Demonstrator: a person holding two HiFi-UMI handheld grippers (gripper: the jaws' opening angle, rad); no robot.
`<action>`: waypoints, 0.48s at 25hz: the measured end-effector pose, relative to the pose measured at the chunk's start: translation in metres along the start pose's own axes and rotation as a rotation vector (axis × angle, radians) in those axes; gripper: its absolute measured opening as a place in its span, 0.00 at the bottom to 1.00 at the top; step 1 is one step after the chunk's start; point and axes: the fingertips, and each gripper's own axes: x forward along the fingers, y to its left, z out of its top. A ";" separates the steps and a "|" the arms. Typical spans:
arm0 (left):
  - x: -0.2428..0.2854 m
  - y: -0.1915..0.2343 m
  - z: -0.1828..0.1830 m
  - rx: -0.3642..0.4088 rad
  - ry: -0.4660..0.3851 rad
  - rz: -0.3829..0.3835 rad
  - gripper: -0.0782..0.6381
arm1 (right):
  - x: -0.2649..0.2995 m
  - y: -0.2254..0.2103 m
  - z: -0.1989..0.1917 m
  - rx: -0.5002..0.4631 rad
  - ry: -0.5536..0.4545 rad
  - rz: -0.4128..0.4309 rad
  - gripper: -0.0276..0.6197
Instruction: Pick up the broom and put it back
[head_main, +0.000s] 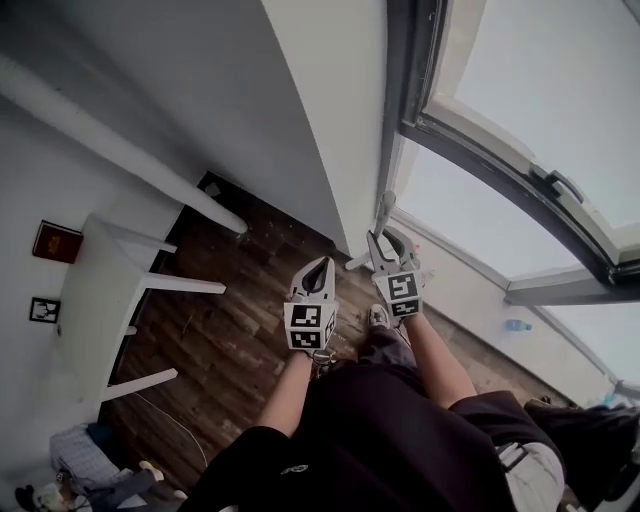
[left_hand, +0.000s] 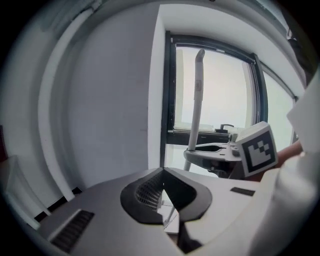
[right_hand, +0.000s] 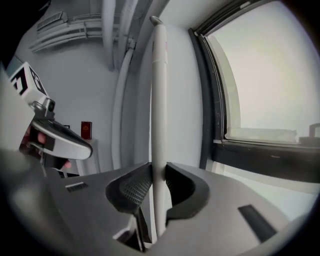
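— What does the right gripper (right_hand: 159, 169) have?

— The broom (right_hand: 159, 90). What shows of it is a smooth, round white pole with a rounded cap on top. The dark ribbed fingers (right_hand: 134, 189) stand narrow, pads pressed on the pole from both sides.

— Which way does it run?

— Its long axis is close to upright and passes straight up between the fingers. The capped end points up, well above the fingertips, against the white wall beside the dark window frame (right_hand: 212, 110). The lower part drops out of sight below the fingers.

— And the left gripper (left_hand: 163, 172)?

— Its grey, wedge-shaped fingers are pressed together tip to tip, with nothing between them. The broom stands ahead of them and to their right, apart from them.
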 end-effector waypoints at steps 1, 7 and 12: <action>-0.006 0.009 0.004 -0.006 -0.016 0.015 0.11 | -0.004 0.009 0.010 -0.002 -0.011 0.007 0.19; -0.043 0.007 0.023 0.037 -0.083 -0.020 0.11 | -0.043 0.060 0.029 -0.004 -0.017 0.043 0.19; -0.069 0.000 0.024 0.094 -0.096 -0.053 0.11 | -0.074 0.084 0.035 0.010 -0.029 0.032 0.20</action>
